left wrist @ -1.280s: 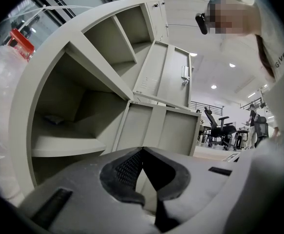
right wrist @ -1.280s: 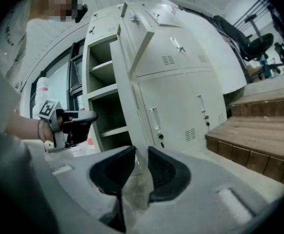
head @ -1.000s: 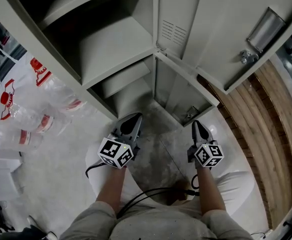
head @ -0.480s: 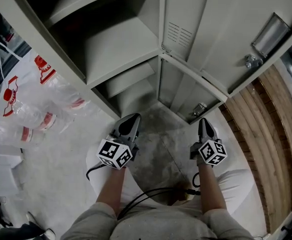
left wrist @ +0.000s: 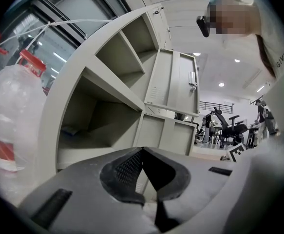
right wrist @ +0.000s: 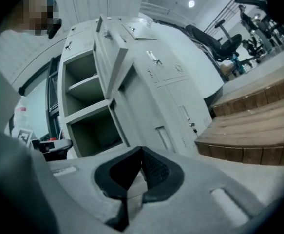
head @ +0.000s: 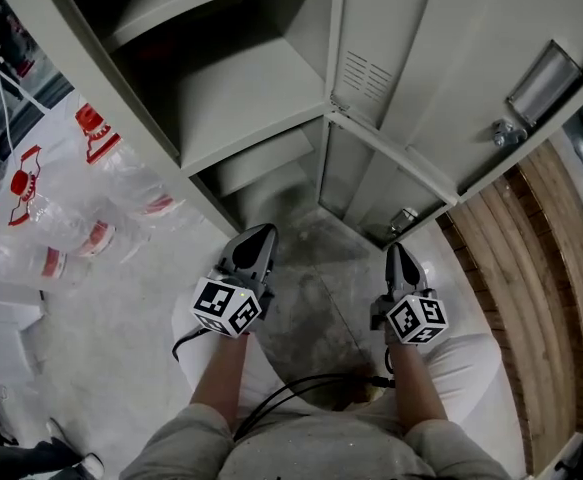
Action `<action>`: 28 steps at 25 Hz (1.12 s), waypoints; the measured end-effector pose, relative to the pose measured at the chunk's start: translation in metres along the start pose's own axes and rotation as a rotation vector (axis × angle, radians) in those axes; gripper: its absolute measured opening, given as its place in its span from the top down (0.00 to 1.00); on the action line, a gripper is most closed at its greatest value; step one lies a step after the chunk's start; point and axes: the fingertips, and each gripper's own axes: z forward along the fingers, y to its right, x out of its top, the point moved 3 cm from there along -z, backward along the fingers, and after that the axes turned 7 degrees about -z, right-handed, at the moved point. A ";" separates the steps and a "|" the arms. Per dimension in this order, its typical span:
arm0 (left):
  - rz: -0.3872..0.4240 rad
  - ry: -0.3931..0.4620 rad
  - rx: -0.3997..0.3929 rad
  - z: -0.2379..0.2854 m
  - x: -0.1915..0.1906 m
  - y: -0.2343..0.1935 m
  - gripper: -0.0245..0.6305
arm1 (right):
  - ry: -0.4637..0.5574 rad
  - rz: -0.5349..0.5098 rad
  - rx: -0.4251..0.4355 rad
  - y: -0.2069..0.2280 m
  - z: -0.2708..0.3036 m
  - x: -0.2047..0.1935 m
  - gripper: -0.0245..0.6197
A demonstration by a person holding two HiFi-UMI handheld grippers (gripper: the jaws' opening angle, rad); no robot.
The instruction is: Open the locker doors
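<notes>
The grey locker [head: 241, 98] stands ahead with two compartments open, one above the other. Its upper door [head: 441, 58] and lower door [head: 371, 188] are swung out to the right, and the lower door's latch [head: 403, 218] shows at its edge. My left gripper [head: 256, 240] is shut and empty, level, in front of the lower compartment [left wrist: 98, 126]. My right gripper [head: 395, 255] is also shut on nothing, just short of the lower door's latch without touching it. In the right gripper view the open compartments [right wrist: 90, 130] lie left and closed locker doors [right wrist: 166, 82] lie right.
Clear plastic bottles with red labels [head: 61, 218] lie on the floor to the left, and one [left wrist: 10, 116] is close by the left gripper. Wooden steps [head: 531, 258] run along the right. A black cable [head: 301, 388] trails by the person's legs. Office chairs [left wrist: 227, 128] stand far off.
The right gripper has drawn slightly back from the lower door's latch. The left gripper has edged a little forward. Both doors stay open as before.
</notes>
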 end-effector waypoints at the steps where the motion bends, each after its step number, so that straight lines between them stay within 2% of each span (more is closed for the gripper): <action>1: 0.003 0.006 0.004 0.000 0.003 -0.001 0.96 | 0.003 -0.023 0.039 -0.011 0.004 0.004 0.96; 8: 0.039 0.046 0.051 -0.008 0.023 -0.005 0.96 | 0.049 -0.163 0.264 -0.071 0.035 0.038 0.96; 14: 0.069 0.079 0.088 -0.019 0.059 0.006 0.96 | 0.060 -0.256 0.362 -0.111 0.040 0.077 0.96; 17: 0.107 0.072 0.077 -0.025 0.109 0.035 0.96 | 0.062 -0.269 0.400 -0.135 0.027 0.128 0.96; 21: 0.098 0.073 0.097 -0.037 0.200 0.077 0.96 | 0.052 -0.306 0.407 -0.171 0.009 0.221 0.96; 28: 0.076 0.089 0.127 -0.055 0.326 0.148 0.96 | 0.035 -0.343 0.450 -0.221 -0.031 0.356 0.96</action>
